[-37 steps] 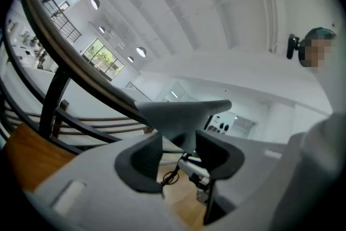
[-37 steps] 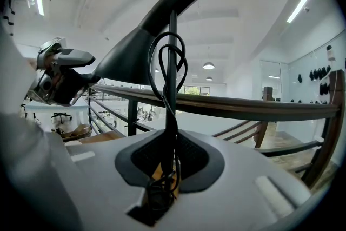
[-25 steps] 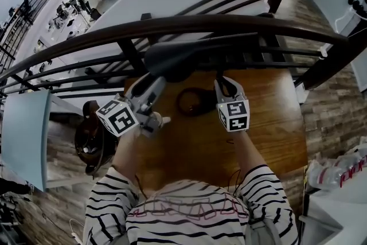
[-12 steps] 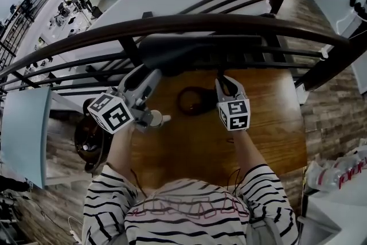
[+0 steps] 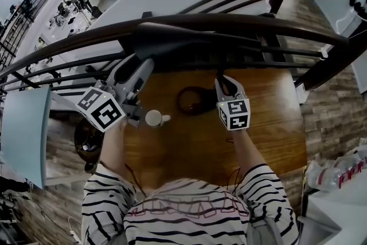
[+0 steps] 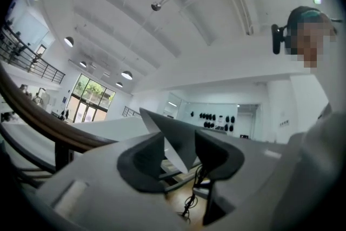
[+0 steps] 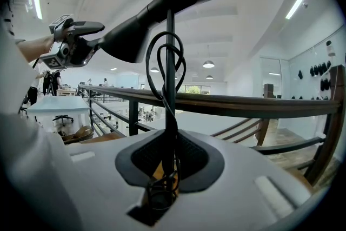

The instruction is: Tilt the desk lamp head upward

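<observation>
Left gripper (image 5: 139, 67), jaws just tightened, grips the head's (image 5: 172, 43) end, evidently to lever it up. Right gripper (image 5: 225, 83) clamps the stem (image 7: 171, 62) narrowly, presumably to keep the base (image 5: 192, 101) planted near the tabletop's (image 5: 269, 123) far edge.

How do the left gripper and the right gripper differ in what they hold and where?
The left gripper clamps the lamp head, its jaws having just closed further; the right gripper clamps the lamp pole. The left is raised high; the right sits lower. Both are shut, neither empty.

Black lamp head (image 5: 172, 43), brown desk (image 5: 269, 123), striped shirt (image 5: 189, 215)
</observation>
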The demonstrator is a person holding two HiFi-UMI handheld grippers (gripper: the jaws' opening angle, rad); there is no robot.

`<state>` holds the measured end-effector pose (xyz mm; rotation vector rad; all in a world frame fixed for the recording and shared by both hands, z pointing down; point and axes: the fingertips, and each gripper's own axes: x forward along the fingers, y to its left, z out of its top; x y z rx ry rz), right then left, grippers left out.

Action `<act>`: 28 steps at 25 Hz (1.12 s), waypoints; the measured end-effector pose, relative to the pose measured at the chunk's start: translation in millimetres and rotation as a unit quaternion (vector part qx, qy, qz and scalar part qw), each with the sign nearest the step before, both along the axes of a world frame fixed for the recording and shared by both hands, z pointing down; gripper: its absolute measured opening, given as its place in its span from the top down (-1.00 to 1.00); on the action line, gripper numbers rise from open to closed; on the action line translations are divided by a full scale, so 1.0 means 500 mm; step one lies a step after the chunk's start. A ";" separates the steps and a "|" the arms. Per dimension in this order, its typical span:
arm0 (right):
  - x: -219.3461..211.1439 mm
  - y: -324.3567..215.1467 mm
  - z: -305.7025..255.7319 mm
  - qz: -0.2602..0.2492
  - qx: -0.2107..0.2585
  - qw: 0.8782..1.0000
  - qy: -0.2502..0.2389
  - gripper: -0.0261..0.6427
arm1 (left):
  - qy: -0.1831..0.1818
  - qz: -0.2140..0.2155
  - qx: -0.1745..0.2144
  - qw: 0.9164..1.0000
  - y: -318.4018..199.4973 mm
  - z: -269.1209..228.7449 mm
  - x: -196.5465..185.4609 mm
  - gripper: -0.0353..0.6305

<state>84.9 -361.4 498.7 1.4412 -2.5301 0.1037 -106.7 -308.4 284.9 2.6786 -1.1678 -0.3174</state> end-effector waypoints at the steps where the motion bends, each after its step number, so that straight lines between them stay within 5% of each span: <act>1: 0.001 0.000 0.001 0.000 0.000 1.000 0.000 0.75 | -0.003 0.000 0.003 1.000 0.000 -0.005 0.001 0.35; 28: 0.012 0.000 -0.002 0.005 -0.005 1.000 0.010 0.76 | -0.048 0.011 0.047 0.998 0.039 -0.088 0.035 0.42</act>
